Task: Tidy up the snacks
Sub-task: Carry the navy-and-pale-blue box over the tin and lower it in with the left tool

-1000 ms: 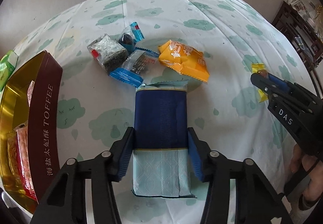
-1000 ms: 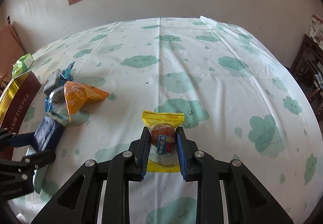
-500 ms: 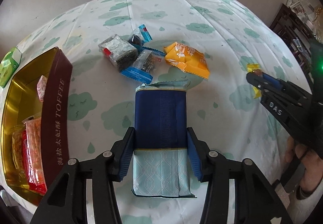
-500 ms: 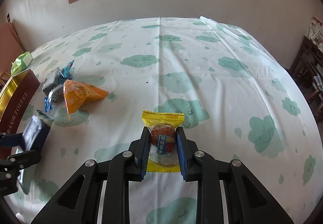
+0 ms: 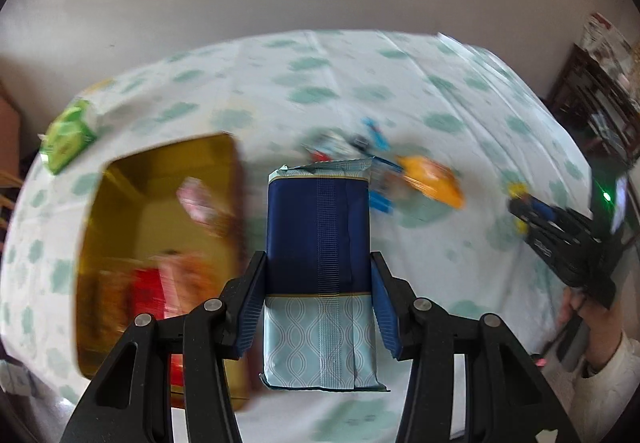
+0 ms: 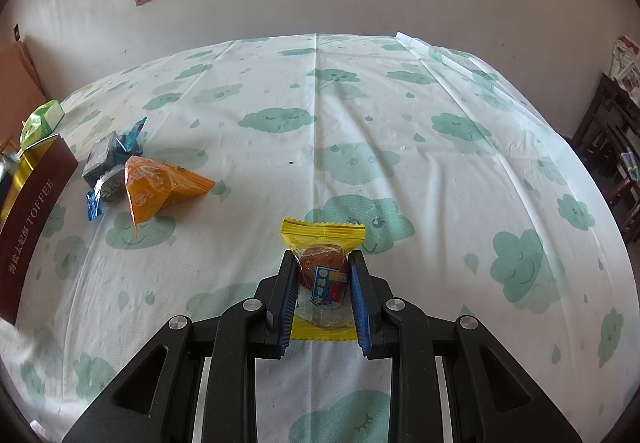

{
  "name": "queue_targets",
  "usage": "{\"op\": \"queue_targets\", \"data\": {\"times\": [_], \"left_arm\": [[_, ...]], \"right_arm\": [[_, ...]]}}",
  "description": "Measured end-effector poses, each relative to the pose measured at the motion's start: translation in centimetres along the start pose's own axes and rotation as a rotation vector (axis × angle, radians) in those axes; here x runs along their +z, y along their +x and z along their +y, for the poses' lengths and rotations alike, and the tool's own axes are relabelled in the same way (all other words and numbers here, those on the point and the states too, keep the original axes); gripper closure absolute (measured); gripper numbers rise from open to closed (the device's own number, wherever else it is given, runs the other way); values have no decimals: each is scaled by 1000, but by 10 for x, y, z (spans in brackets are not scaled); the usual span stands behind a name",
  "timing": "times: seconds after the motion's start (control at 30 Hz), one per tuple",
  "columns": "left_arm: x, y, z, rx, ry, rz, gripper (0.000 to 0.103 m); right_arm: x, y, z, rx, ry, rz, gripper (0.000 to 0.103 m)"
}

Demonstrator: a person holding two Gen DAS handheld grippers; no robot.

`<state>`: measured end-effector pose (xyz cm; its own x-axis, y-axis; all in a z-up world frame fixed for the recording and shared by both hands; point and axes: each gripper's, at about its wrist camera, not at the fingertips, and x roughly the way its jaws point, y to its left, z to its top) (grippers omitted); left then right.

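Note:
My left gripper (image 5: 319, 263) is shut on a navy and pale-blue snack packet (image 5: 319, 239), held in the air just right of the open gold toffee tin (image 5: 132, 179). Several wrapped snacks lie in the tin, blurred. My right gripper (image 6: 323, 263) is shut on a small yellow-wrapped cake (image 6: 323, 275) that rests on the tablecloth. An orange packet (image 6: 160, 187) and a cluster of grey and blue-wrapped sweets (image 6: 108, 167) lie on the cloth between the tin (image 6: 28, 219) and the right gripper (image 5: 520, 203).
A green packet (image 5: 66, 137) sits beyond the tin's far corner, near the table's left edge. The cloud-print tablecloth (image 6: 400, 123) stretches to the wall under a window. Dark wooden shelves (image 6: 612, 135) stand at the right. A sleeved hand (image 5: 596, 327) holds the right gripper.
My left gripper has risen and swung left with the navy packet, so the tin's inside is now beside it. The right gripper and its yellow cake have stayed put.

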<state>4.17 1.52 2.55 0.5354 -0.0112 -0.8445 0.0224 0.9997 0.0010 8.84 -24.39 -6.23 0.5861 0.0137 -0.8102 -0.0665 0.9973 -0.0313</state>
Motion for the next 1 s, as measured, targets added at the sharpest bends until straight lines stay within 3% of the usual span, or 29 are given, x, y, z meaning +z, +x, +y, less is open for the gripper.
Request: {"op": "queue_targets", "data": {"times": [0.4, 1.0], "left_arm": [[-11, 8, 113, 161, -72, 48, 58], [-55, 40, 141, 193, -33, 162, 58]], "right_arm": [[0, 0, 1, -1, 0, 1, 77], [0, 0, 0, -4, -3, 1, 77]]}}
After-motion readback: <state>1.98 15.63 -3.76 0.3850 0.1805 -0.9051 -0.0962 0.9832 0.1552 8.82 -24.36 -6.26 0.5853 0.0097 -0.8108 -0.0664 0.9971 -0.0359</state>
